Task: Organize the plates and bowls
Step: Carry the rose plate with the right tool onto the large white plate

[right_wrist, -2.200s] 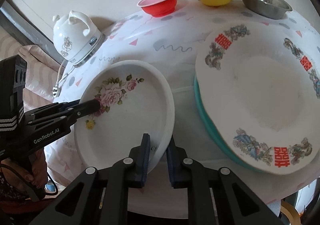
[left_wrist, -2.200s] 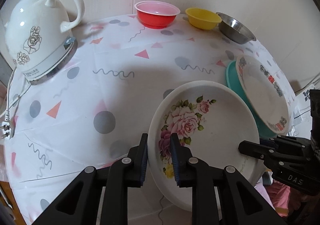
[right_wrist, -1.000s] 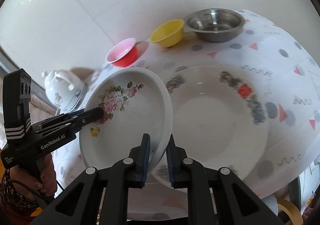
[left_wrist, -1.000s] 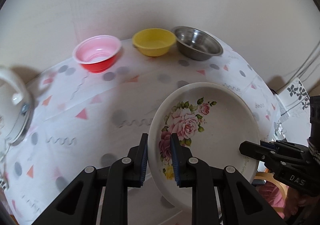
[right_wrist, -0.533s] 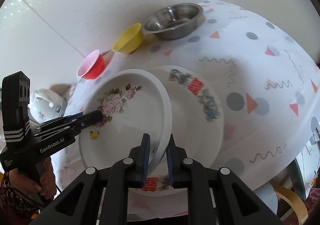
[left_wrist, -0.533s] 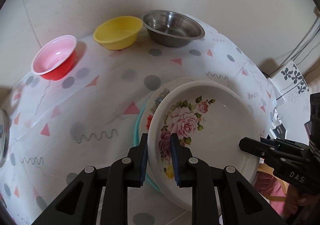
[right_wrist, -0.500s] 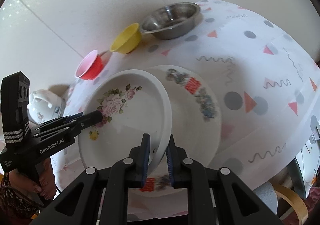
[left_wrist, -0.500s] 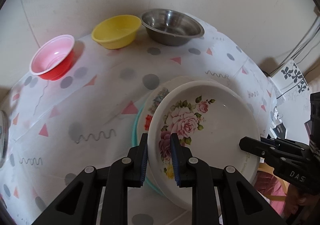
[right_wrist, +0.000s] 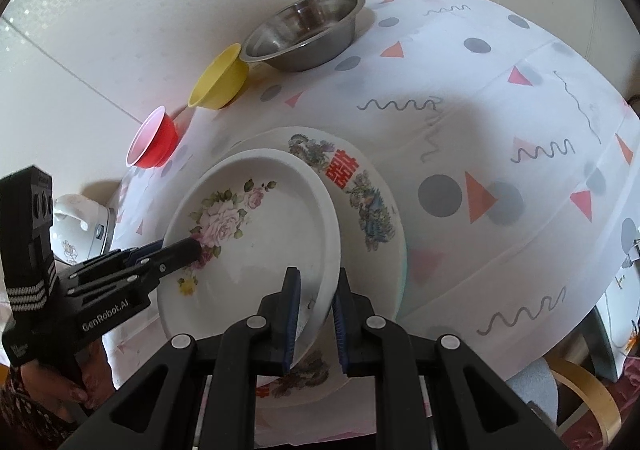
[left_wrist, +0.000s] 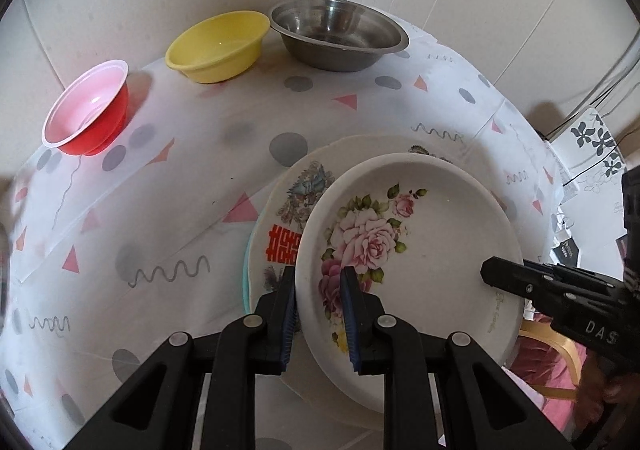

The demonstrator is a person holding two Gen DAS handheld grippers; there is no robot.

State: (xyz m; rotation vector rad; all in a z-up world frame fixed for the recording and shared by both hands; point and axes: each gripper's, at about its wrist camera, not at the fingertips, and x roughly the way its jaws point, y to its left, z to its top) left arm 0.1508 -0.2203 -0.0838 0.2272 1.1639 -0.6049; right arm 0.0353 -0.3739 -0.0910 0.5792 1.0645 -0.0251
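Observation:
A white rose-patterned plate (left_wrist: 432, 250) is held by both grippers. My left gripper (left_wrist: 318, 314) is shut on its left rim. My right gripper (right_wrist: 316, 310) is shut on its right rim; it also shows in the left wrist view (left_wrist: 496, 276). The rose plate (right_wrist: 256, 250) hangs over a larger white plate with red characters (left_wrist: 284, 226), (right_wrist: 360, 185), which lies on a teal plate (left_wrist: 247, 270). I cannot tell whether the rose plate touches the one below.
A red bowl (left_wrist: 90, 109), a yellow bowl (left_wrist: 218, 45) and a steel bowl (left_wrist: 336, 33) stand in a row by the wall. A white kettle (right_wrist: 80, 234) sits at the left. The table edge (right_wrist: 580, 330) drops off to the right.
Both grippers have carried the rose plate from the table's left side rightward and brought it down over the stacked plates. The grips have not changed.

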